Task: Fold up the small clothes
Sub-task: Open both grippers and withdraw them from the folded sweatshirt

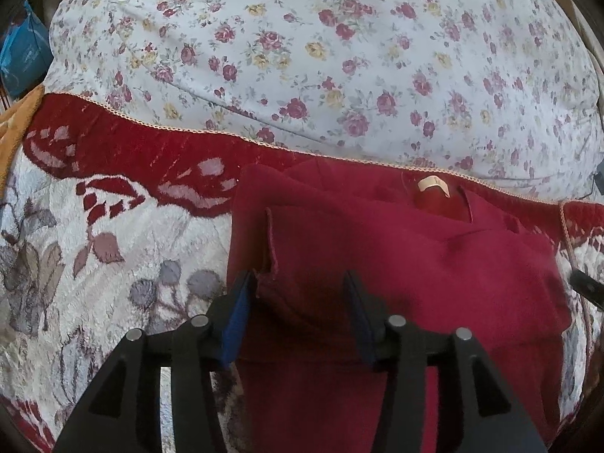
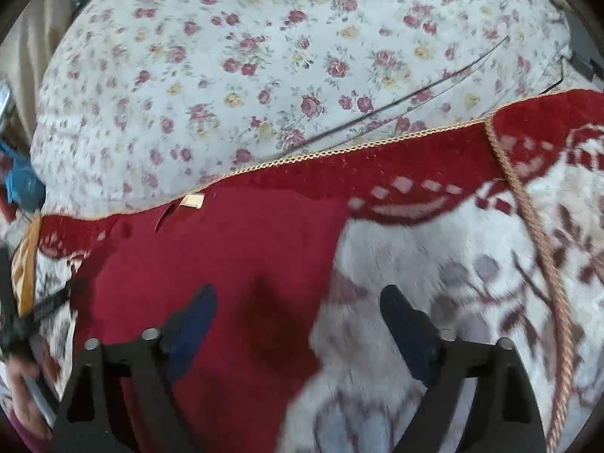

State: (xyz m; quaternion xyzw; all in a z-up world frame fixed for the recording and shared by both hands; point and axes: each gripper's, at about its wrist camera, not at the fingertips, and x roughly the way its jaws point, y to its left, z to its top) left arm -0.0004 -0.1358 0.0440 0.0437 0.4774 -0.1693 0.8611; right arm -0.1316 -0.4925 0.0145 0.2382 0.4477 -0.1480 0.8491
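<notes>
Left tongs (image 1: 298,294) stood part spread over the red garment's (image 1: 396,264) folded left hem, pads off the cloth; right tongs (image 2: 298,305) stood wide apart, straddling its right edge, nothing pinched. Garment lay on the patterned blanket (image 1: 113,264) on the bed. Judged light, limp, fleece-like, not slippery; best pinched at corners or hems.

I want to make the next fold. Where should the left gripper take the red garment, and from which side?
Probably at the raised hem edge on the red garment, just ahead of the left gripper. Come from above and the near side: that edge stands up off the blanket, so one finger can slip under it.
</notes>
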